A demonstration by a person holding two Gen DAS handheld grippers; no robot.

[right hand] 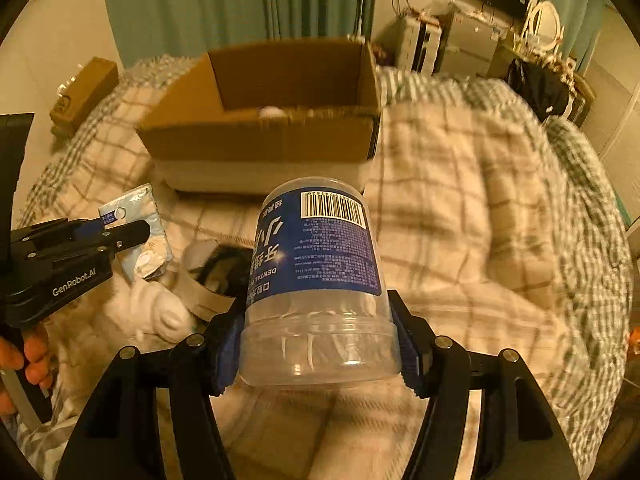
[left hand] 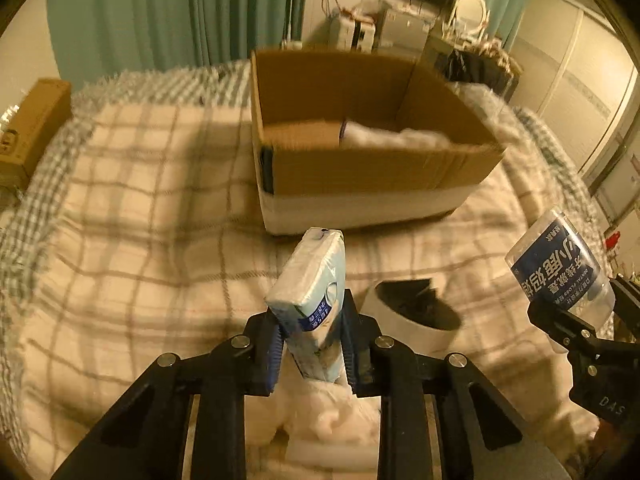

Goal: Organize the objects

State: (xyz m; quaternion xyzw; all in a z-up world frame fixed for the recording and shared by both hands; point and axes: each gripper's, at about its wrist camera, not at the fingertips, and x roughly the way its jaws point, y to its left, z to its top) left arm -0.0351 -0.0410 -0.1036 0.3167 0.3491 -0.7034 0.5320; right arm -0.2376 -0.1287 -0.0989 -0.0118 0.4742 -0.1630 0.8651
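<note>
From your left wrist view, your left gripper (left hand: pixel 310 344) is clamped on a pale blue plastic-wrapped tissue pack (left hand: pixel 310 300), whose long axis runs straight ahead toward the open brown cardboard box (left hand: pixel 380 168) on the checked cream blanket (left hand: pixel 140 220). The box lies directly beyond the pack's far end, so the move ahead looks like a forward carry over its near wall. A white round container with a dark inside (left hand: pixel 412 320) sits just right of the pack, nearer you than the box. The box's contents are blurred; something white lies inside. From your right wrist view, your right gripper (right hand: pixel 320 344) is clamped on a clear plastic jar with a blue label (right hand: pixel 320 264), base pointing toward the box (right hand: pixel 260 140), which lies ahead and slightly left. Both grippers seem about equally near it.
</note>
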